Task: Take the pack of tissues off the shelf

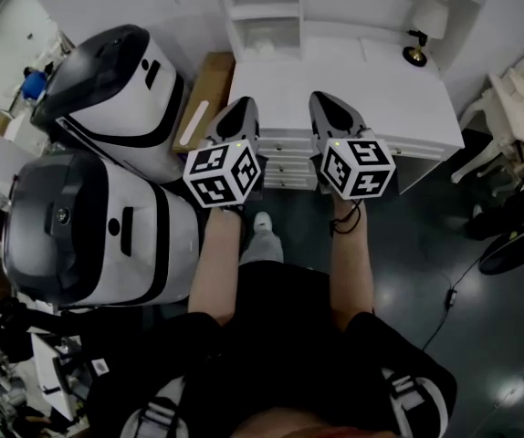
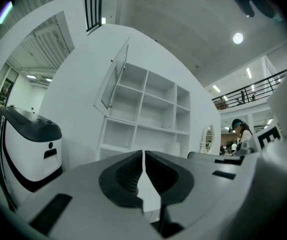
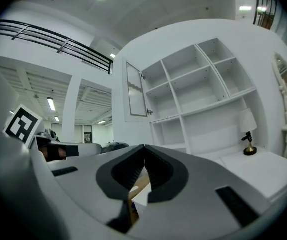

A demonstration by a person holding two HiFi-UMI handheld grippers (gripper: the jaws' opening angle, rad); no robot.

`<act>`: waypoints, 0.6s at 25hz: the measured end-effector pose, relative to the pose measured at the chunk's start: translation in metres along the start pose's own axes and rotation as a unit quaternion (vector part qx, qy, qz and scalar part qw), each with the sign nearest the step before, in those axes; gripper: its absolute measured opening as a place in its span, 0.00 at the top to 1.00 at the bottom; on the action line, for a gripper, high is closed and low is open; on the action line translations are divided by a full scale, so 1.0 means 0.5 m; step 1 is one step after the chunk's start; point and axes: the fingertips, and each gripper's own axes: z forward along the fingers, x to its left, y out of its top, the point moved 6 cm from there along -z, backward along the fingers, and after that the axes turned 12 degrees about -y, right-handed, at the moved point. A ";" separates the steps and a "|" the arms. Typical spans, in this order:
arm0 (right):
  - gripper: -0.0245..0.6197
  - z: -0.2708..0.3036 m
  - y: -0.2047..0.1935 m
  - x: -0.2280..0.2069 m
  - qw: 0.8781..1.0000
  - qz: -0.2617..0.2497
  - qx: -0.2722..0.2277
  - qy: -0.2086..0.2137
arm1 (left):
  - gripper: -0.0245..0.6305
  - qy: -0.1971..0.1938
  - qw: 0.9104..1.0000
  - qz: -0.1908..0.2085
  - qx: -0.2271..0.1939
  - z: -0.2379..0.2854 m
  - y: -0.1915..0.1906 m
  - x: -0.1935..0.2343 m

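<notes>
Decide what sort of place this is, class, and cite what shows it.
Probably a lab or test hall with a mock room set up in it. A white desk with a shelf stands below a balcony rail, and two big white-and-black machines stand beside the desk.

The shelf (image 3: 203, 70) looks smooth matt white, the floor (image 1: 426, 235) glossy, the machines (image 1: 152, 235) shiny plastic.

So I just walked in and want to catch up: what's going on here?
A person stands at a white desk with a shelf above it, holding a gripper in each hand. The left gripper and the right gripper are both held level, short of the shelf, with their fingers together and nothing between them. A lamp stands on the desk. I can't make out a pack of tissues in any view, so nothing has been picked up yet.
</notes>
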 end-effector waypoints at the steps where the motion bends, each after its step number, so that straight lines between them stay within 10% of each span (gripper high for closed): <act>1: 0.93 0.005 -0.008 -0.003 1.000 0.001 0.005 0.000 | 0.92 0.000 1.000 -0.003 0.003 0.005 -0.006 0.004; 15: 0.93 0.100 -0.055 -0.068 0.999 -0.005 0.047 -0.026 | 0.92 -0.012 0.999 -0.040 0.022 0.117 -0.060 0.068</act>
